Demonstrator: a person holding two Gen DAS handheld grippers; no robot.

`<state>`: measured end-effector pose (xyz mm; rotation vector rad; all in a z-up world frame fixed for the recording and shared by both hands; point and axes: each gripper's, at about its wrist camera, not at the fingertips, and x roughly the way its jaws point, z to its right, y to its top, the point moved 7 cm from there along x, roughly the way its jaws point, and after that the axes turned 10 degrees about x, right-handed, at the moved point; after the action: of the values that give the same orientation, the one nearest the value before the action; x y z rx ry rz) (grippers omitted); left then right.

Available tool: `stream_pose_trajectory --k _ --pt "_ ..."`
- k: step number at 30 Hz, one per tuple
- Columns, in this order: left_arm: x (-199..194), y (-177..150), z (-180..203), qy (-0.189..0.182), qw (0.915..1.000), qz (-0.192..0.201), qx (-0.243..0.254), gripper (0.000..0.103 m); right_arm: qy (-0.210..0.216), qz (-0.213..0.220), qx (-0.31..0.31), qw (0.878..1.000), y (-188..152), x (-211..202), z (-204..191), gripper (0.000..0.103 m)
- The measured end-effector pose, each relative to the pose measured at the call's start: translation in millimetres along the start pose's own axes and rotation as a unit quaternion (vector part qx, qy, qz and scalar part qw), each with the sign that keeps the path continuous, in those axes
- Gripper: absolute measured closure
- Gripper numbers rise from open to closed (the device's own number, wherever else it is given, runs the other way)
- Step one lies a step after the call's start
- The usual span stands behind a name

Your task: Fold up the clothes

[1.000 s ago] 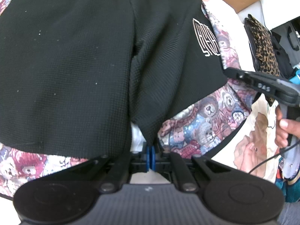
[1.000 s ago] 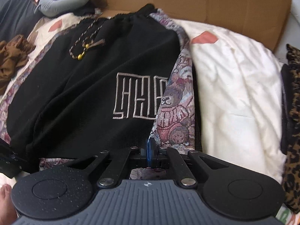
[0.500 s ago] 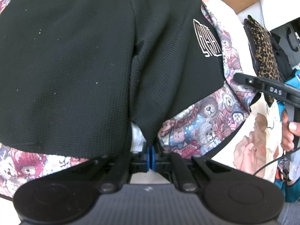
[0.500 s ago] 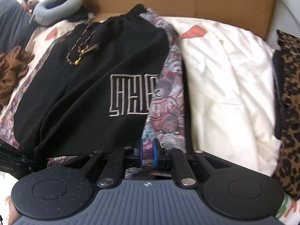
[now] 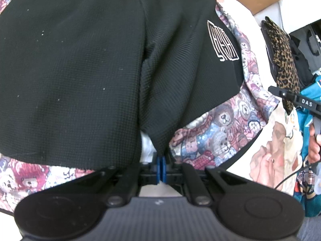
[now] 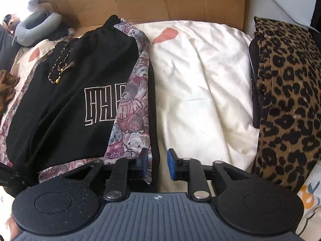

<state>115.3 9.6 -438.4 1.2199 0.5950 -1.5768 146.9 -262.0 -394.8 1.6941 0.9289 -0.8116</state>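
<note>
Clenching one black shorts [image 5: 80,70] hem, left tool [image 5: 161,168]; right tool [image 6: 157,163] opening, released beside one teddy-print panel [image 6: 132,124].

The black shorts [image 5: 80,70] are matt waffle-knit cloth flecked with lint, with an embroidered pale logo [image 6: 103,105] and woven teddy-bear tapestry panels [image 5: 218,134]. They lie on a soft, creased cream cotton sheet [image 6: 202,92], beside fuzzy leopard-print fabric [image 6: 289,100] and plain brown corrugated cardboard [image 6: 160,0]. The right gripper [image 6: 157,165] is matt black plastic with blue rubbery pads [image 6: 170,166] and shiny metal pivot pins [image 6: 199,194].
</note>
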Motion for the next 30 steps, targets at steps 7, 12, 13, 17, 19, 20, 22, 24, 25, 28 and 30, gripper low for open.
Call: stream_pose_trajectory --k 7,12,13,17,19,20,22,24,25,28,30 --pt "-0.1 1.8 3.7 0.001 1.0000 0.000 -0.001 0.100 0.004 -0.017 0.005 1.000 -9.0 2.7 -6.3 0.077" --pt "-0.1 0.4 4.0 0.001 1.0000 0.001 -0.001 0.100 -0.004 -0.034 0.003 0.999 -22.3 3.6 -8.0 0.076" --pt "0.5 0.6 3.7 0.000 1.0000 0.001 -0.001 0.100 -0.008 -0.033 0.002 0.999 -23.7 3.2 -7.7 0.076" --pt "2.8 1.4 1.9 0.000 1.0000 0.001 0.000 0.100 -0.024 -0.035 0.011 0.999 -26.8 5.2 -1.7 0.068" --pt "2.5 0.7 0.4 0.000 1.0000 0.001 0.001 0.100 -0.030 -0.038 0.014 0.999 -27.8 8.6 0.9 0.068" --pt "3.3 1.1 0.4 0.000 1.0000 0.001 0.002 0.100 -0.030 -0.039 0.013 0.999 -28.4 10.3 1.4 0.068" --pt "4.0 2.1 -0.2 0.000 1.0000 0.001 0.003 0.100 -0.030 -0.042 0.008 0.999 -29.9 15.2 1.6 0.068" --pt "4.4 1.8 -0.7 0.001 1.0000 0.001 0.004 0.100 -0.028 -0.044 0.006 0.999 -30.4 18.9 2.0 0.068" --pt "5.5 2.6 0.3 0.001 1.0000 0.001 0.003 0.100 -0.027 -0.044 0.004 0.999 -30.3 19.1 1.4 0.069" --pt "7.2 3.5 1.8 0.001 1.0000 0.002 0.002 0.100 -0.027 -0.035 -0.016 0.999 -27.8 14.2 -1.5 0.091" --pt "7.0 2.6 1.5 0.001 1.0000 0.003 0.001 0.100 -0.027 -0.034 -0.022 0.999 -25.9 9.8 -1.0 0.093"
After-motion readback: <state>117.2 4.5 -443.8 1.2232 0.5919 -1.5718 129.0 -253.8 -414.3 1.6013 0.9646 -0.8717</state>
